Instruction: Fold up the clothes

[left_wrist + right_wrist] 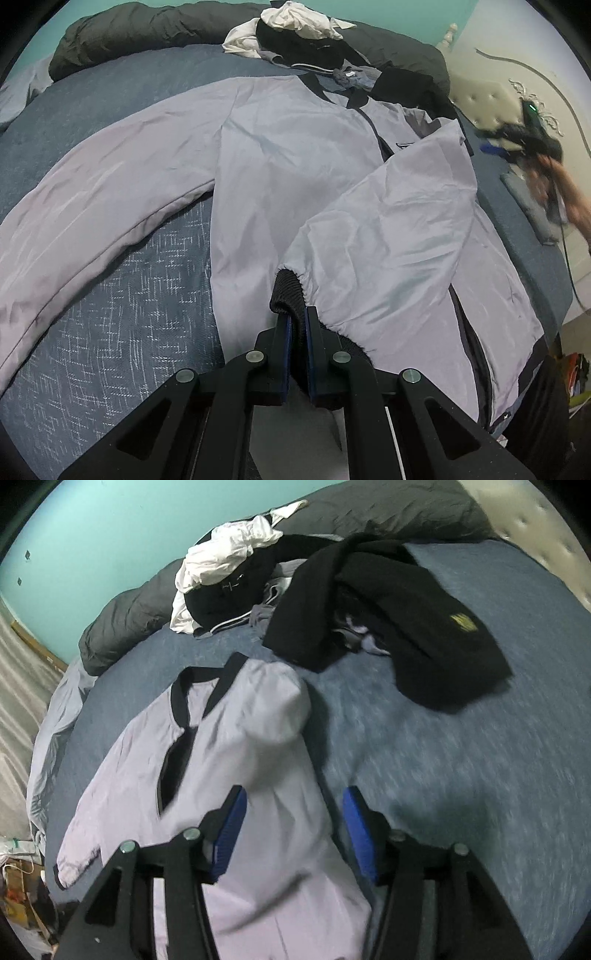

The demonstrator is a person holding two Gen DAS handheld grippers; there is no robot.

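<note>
**Lying flat: lavender jacket on blue bed**

Lying front-up on the bed (110,332) is a lavender jacket (295,147), one sleeve folded across its body. The black ribbed cuff (286,291) is pinched by the left claw (298,317). The right claw (293,805) is spread apart, nothing gripped, above the jacket.

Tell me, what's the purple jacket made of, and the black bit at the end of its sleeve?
The jacket looks like thin, smooth woven cloth, maybe nylon or polyester: it has a faint sheen and sharp little creases. The cuff, pinched in the left gripper, looks like stretchy ribbed knit: you can see fine ridges, and the sleeve gathers where it joins. The exact fibre can't be told.
</note>
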